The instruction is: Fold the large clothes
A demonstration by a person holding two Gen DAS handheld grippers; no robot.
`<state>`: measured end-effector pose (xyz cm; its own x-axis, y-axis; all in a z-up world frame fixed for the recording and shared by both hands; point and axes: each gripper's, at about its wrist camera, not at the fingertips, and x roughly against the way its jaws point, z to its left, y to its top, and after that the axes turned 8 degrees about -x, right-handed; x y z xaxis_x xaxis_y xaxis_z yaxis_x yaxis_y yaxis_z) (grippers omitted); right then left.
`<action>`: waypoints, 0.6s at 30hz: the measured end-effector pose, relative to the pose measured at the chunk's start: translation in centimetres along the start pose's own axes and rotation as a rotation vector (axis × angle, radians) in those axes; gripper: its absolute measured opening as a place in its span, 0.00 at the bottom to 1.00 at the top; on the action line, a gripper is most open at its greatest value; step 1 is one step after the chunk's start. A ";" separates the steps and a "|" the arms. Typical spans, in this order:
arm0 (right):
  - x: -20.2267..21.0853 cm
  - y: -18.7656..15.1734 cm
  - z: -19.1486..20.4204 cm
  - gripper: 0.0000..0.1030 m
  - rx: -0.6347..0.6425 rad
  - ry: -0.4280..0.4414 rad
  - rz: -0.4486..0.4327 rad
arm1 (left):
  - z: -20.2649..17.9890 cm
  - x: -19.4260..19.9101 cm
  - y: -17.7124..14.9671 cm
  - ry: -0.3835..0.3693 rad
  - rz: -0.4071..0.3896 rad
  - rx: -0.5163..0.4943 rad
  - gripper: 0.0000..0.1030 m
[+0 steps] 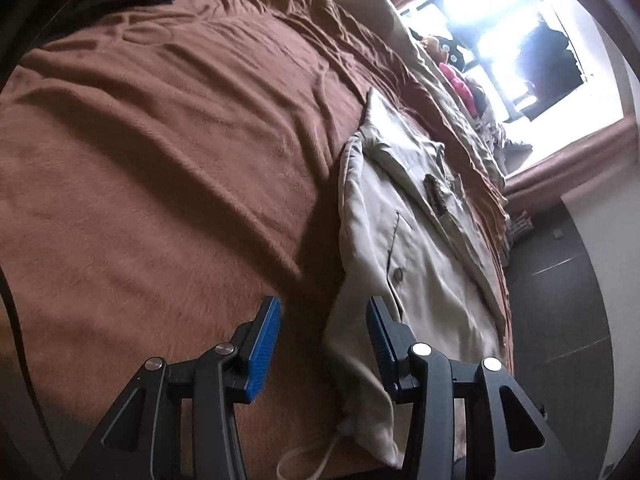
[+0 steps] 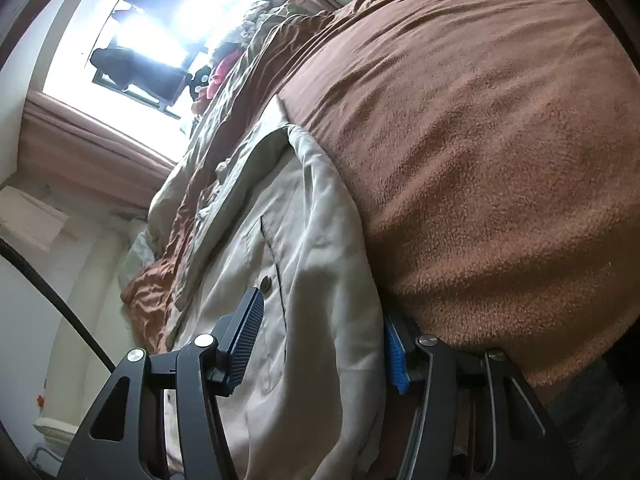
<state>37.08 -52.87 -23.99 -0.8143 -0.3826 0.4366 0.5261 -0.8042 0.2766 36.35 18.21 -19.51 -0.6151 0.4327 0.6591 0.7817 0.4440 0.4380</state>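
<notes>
Left wrist view shows one beige jacket (image 1: 424,240) lying on a bed covered by one brown fleece blanket (image 1: 160,160). The jacket runs from about six o'clock up towards one o'clock along the blanket's right side. Its cloth looks smooth and lightly creased, and the blanket is napped and fuzzy with long soft ridges. One round dark button (image 1: 397,275) sits beside a straight stitched placket line. One pale cord (image 1: 320,456) loops out near six o'clock. No label or writing can be read on anything.

The left claw (image 1: 324,344) has two black linkage arms ending in two blue ribbed pads (image 1: 262,348). They stand partly apart, and the jacket's left edge lies between them without either pad visibly pressing it.

Right wrist view has the same jacket (image 2: 316,260) filling the centre, from six o'clock up to eleven o'clock, with the blanket (image 2: 480,140) at three o'clock. The button (image 2: 266,283) shows again at centre. The right claw (image 2: 320,344) straddles a thick fold of the jacket. Its left pad lies against the cloth and its right pad is half buried under the fold, so it seems to grip the fabric, though the contact is partly hidden. One bright window (image 2: 160,20) glares at eleven o'clock.
</notes>
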 end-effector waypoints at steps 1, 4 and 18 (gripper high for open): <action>-0.1 0.2 0.2 0.51 0.005 -0.003 0.001 | -0.2 -0.8 0.3 -0.001 0.012 -0.007 0.45; -0.4 1.1 0.4 0.51 -0.006 0.001 -0.001 | -1.2 -2.8 1.3 -0.010 0.029 -0.034 0.45; -1.6 -0.5 1.5 0.51 0.065 0.089 0.146 | -2.0 -4.7 0.2 -0.132 0.066 -0.065 0.45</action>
<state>38.46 -51.20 -23.56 -0.7451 -0.5344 0.3991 0.6528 -0.7072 0.2716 39.61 14.68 -21.33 -0.5674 0.5600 0.6037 0.8230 0.3613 0.4384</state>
